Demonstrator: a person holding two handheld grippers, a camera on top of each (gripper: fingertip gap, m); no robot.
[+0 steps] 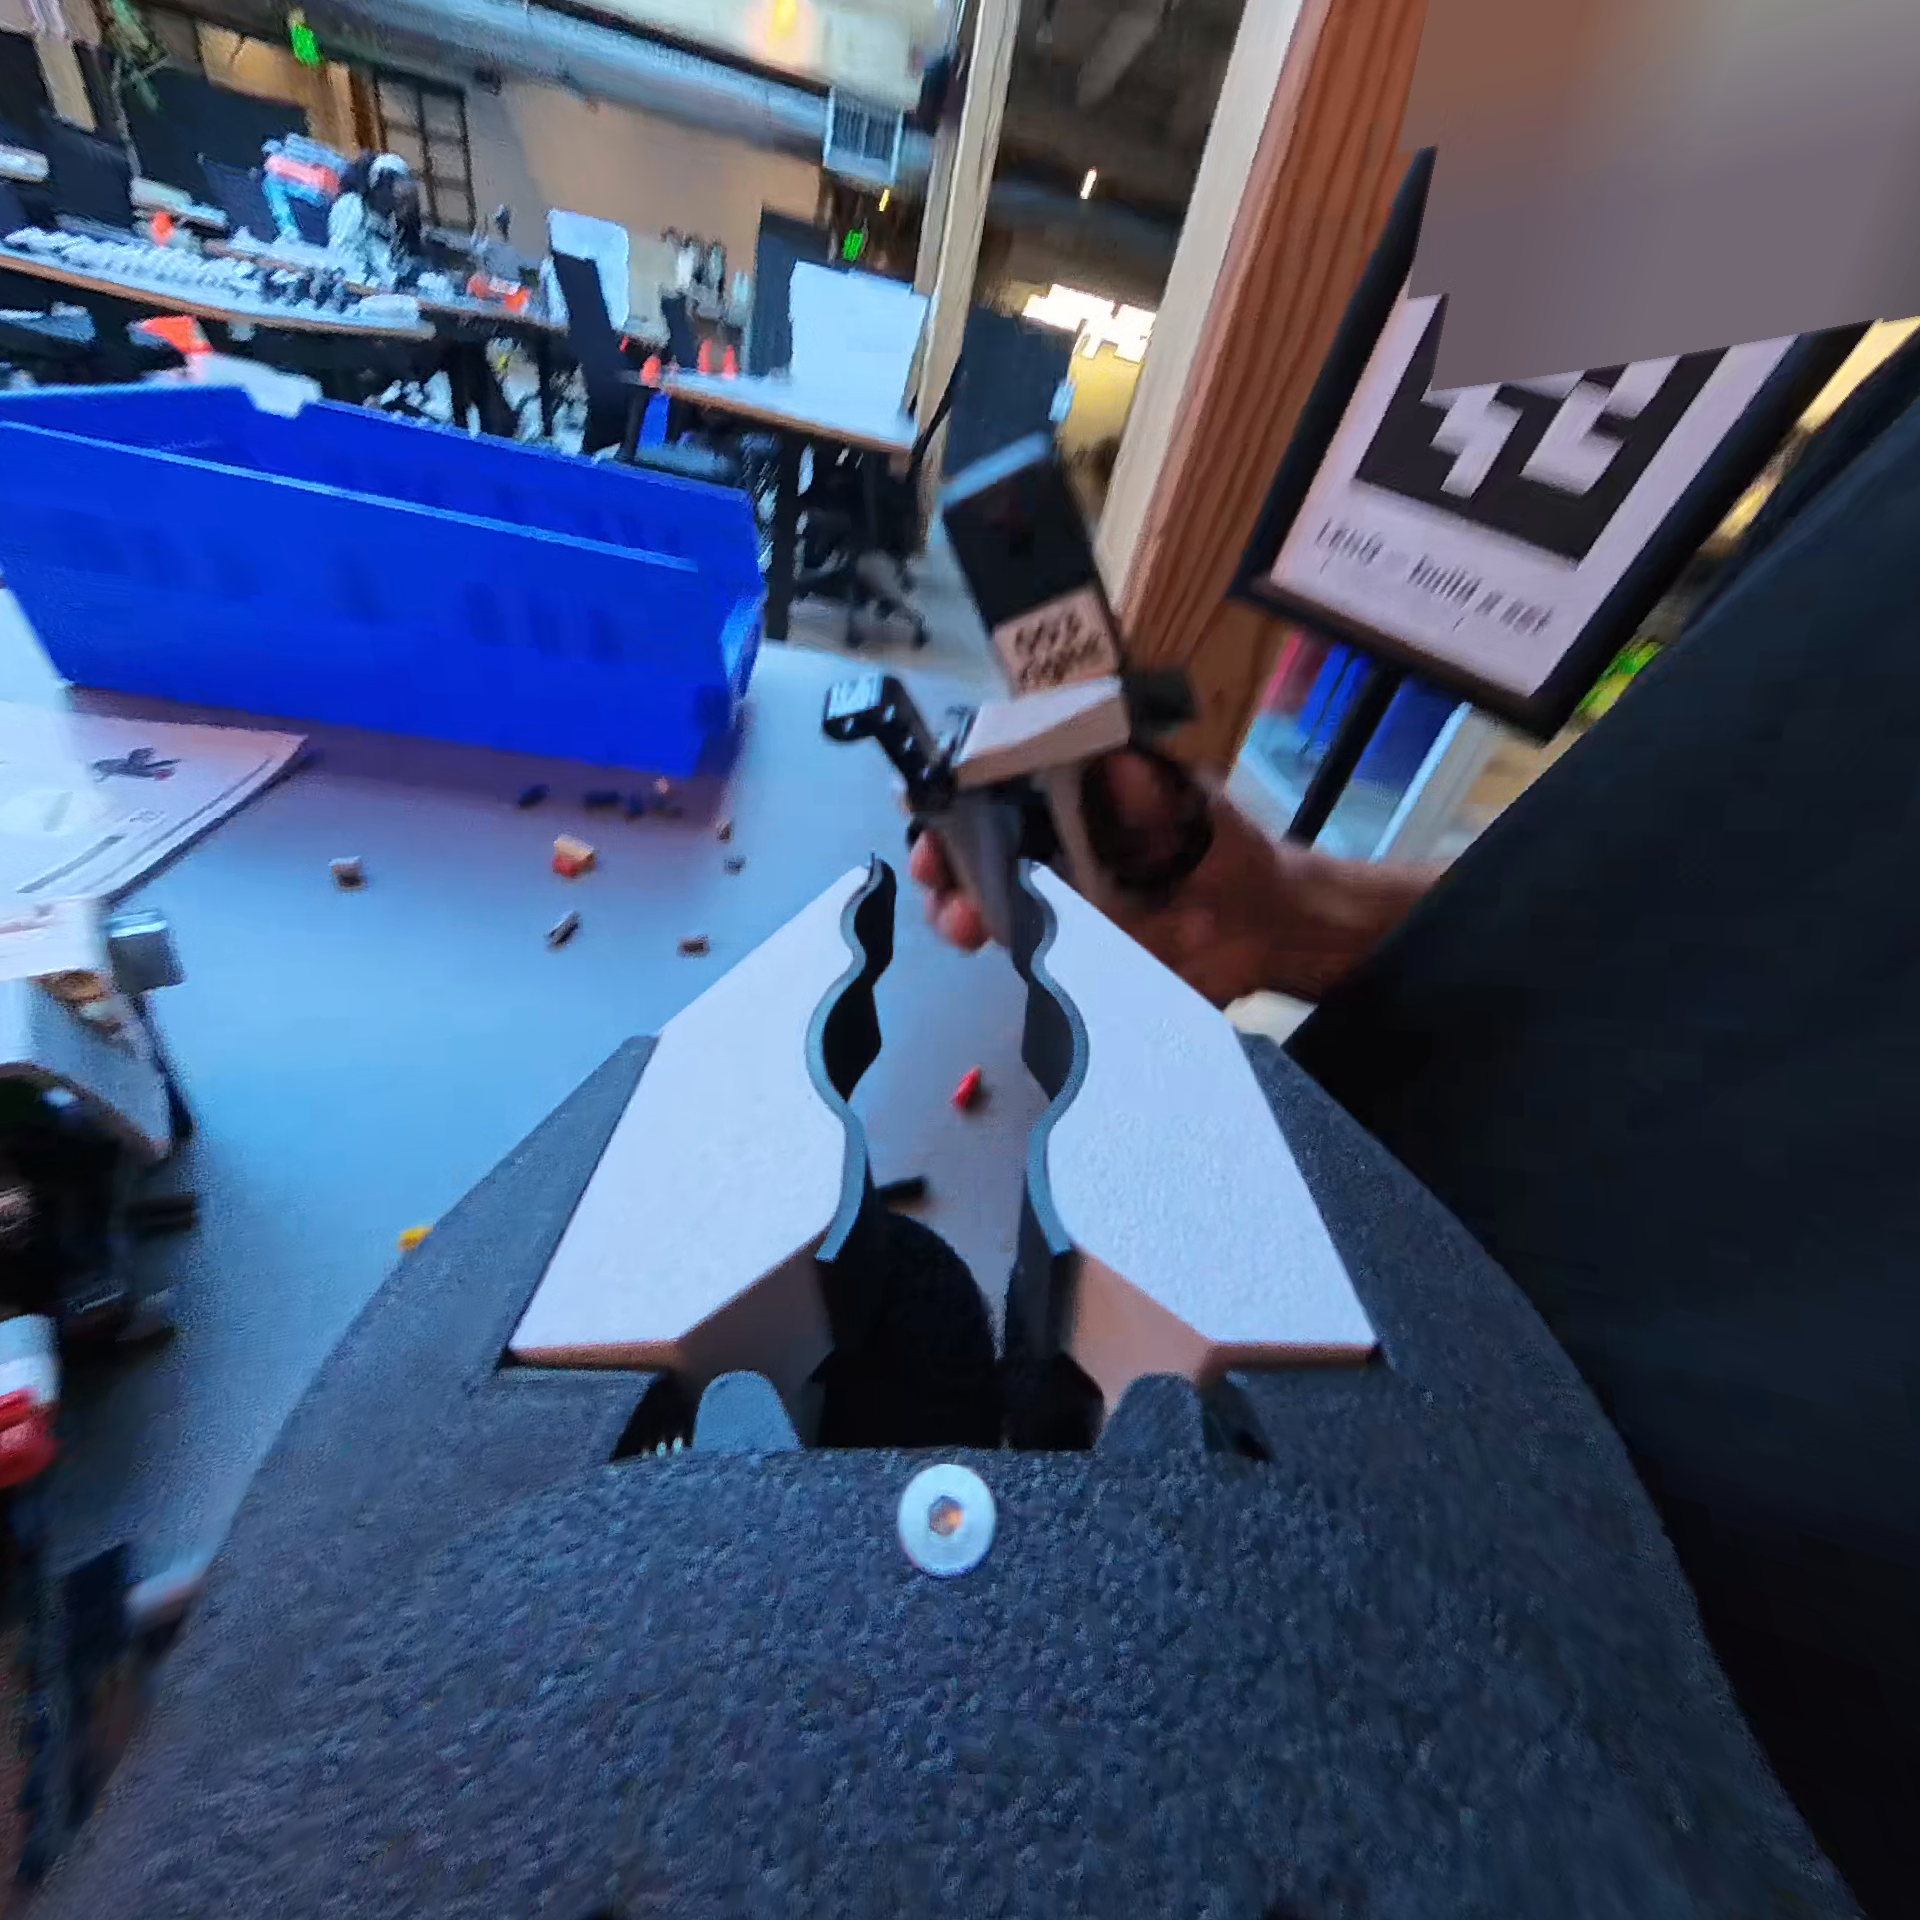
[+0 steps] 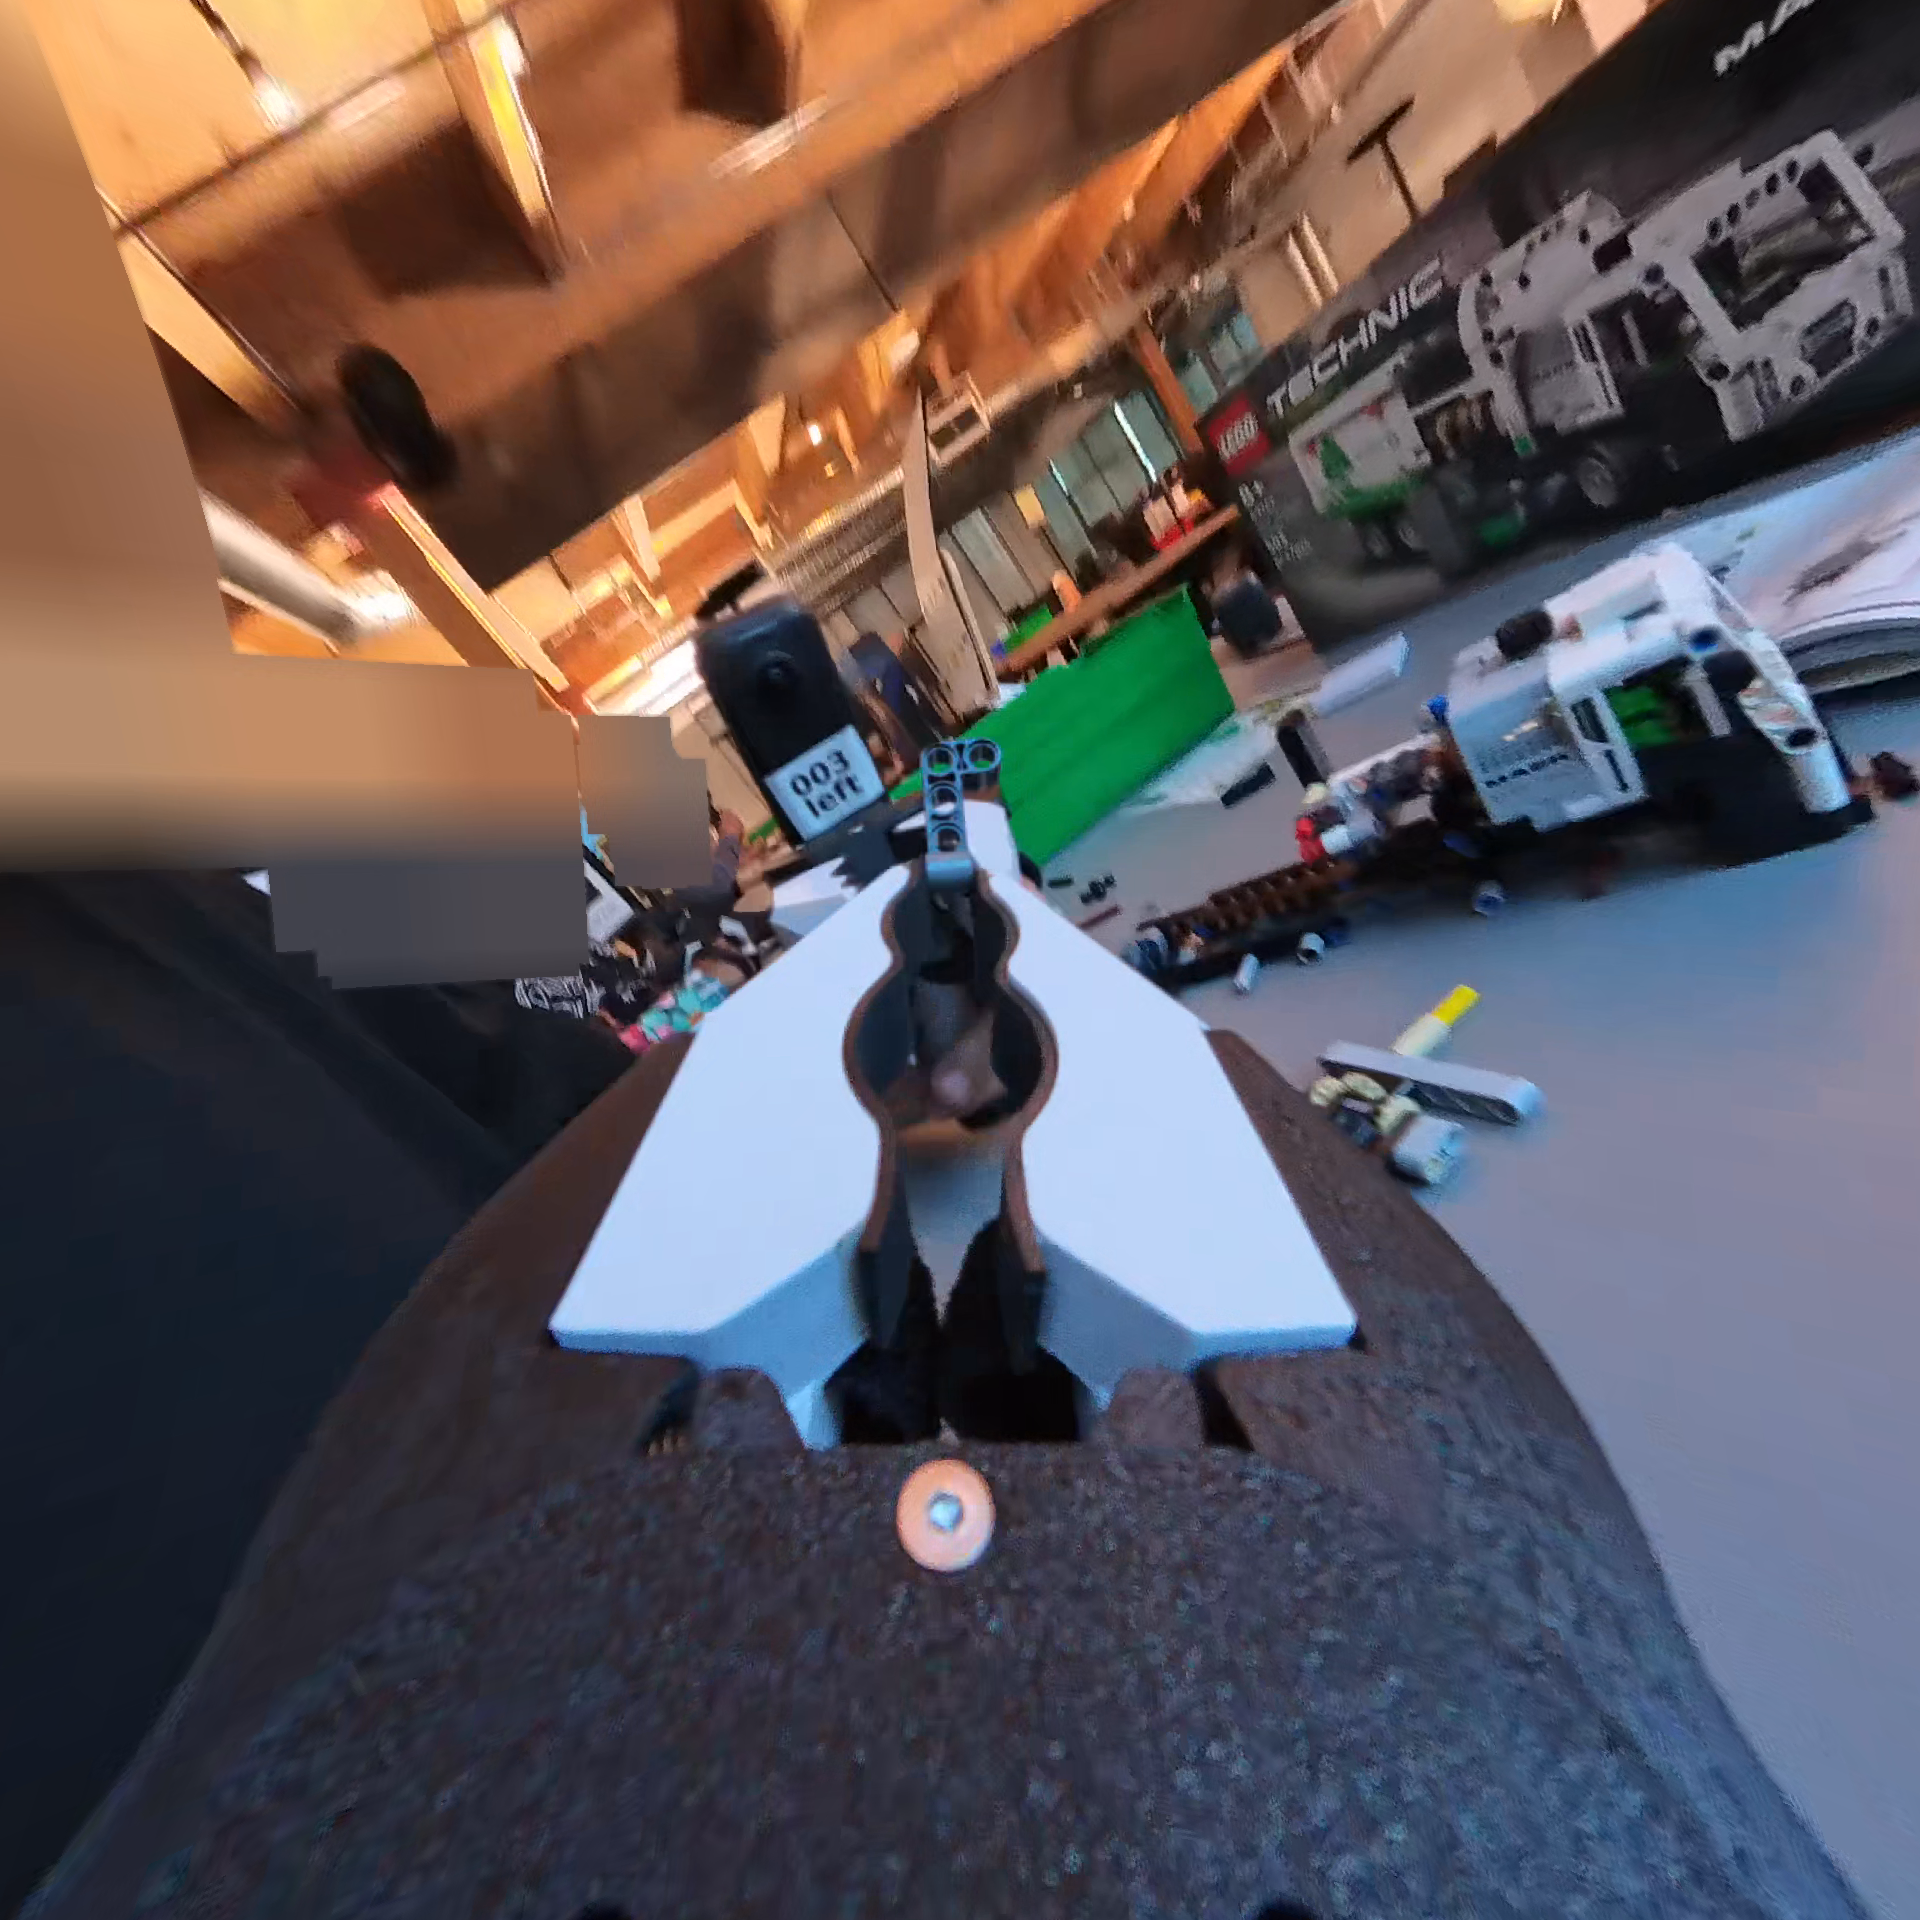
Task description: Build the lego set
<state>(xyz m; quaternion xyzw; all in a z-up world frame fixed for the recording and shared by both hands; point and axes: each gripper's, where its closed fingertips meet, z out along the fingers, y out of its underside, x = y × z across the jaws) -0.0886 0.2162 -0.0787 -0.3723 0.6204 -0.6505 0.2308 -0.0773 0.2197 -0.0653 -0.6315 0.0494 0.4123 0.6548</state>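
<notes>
In the right wrist view my right gripper (image 2: 948, 883) is shut on a dark grey Technic beam (image 2: 951, 795) that sticks out past the fingertips, held in the air. In the left wrist view the right gripper (image 1: 961, 774) shows ahead in a hand, with the black beam (image 1: 883, 717) pointing left. My left gripper (image 1: 951, 883) is open and empty above the grey table (image 1: 416, 1039), just below the right gripper. The left gripper also shows in the right wrist view (image 2: 790, 717). A partly built white truck (image 2: 1621, 717) stands at the right.
A blue bin (image 1: 395, 582) stands at the back left, with a booklet (image 1: 125, 800) beside it. Small loose pieces (image 1: 571, 857) and a red piece (image 1: 966, 1088) lie on the table. The set's box (image 2: 1558, 364), an open manual (image 2: 1849, 603), a long dark assembly (image 2: 1247, 925) and loose beams (image 2: 1434, 1091) lie right. Both grippers' tips are close together, under 4 cm apart. The partly built white truck (image 2: 1621, 717) is about equally far from each gripper, around 15 cm. Seen from the left wrist view (image 1: 103, 1005) as well.
</notes>
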